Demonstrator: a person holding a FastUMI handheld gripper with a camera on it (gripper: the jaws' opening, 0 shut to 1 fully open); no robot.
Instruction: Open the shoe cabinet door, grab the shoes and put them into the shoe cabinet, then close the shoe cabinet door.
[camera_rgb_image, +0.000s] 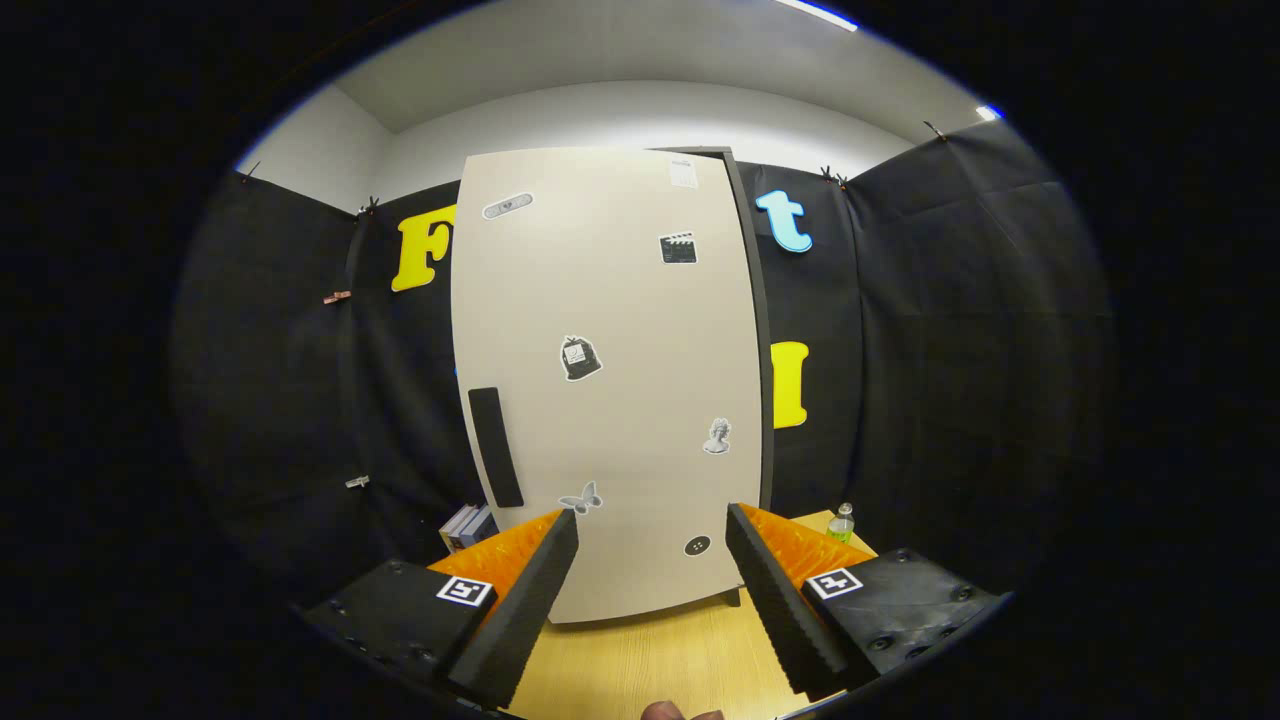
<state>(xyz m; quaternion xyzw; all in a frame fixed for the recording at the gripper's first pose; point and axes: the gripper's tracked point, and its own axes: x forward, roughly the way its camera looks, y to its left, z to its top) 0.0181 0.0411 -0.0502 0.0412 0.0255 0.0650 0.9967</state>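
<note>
Facing the tall beige shoe cabinet door (610, 380), which lies flush and closed, with the claw (652, 545) spread wide and holding nothing.
Its black vertical handle (496, 446) sits beyond the left finger; a shut door fits either the opening stage or a finished close, above the pale wooden table (660, 655).

A pale wooden worktop (660, 660) runs under and beyond the tongs (652, 528), whose 2 fingers stand wide apart with nothing between them. On it stands the shoe cabinet (610, 380), tall and upright, its cream door (620, 300) shut, just ahead of the fingers. A small bottle (842, 523) with a green label stands on the worktop to the right of the cabinet, and a few books (467, 526) stand to its left, behind the left finger.
</note>
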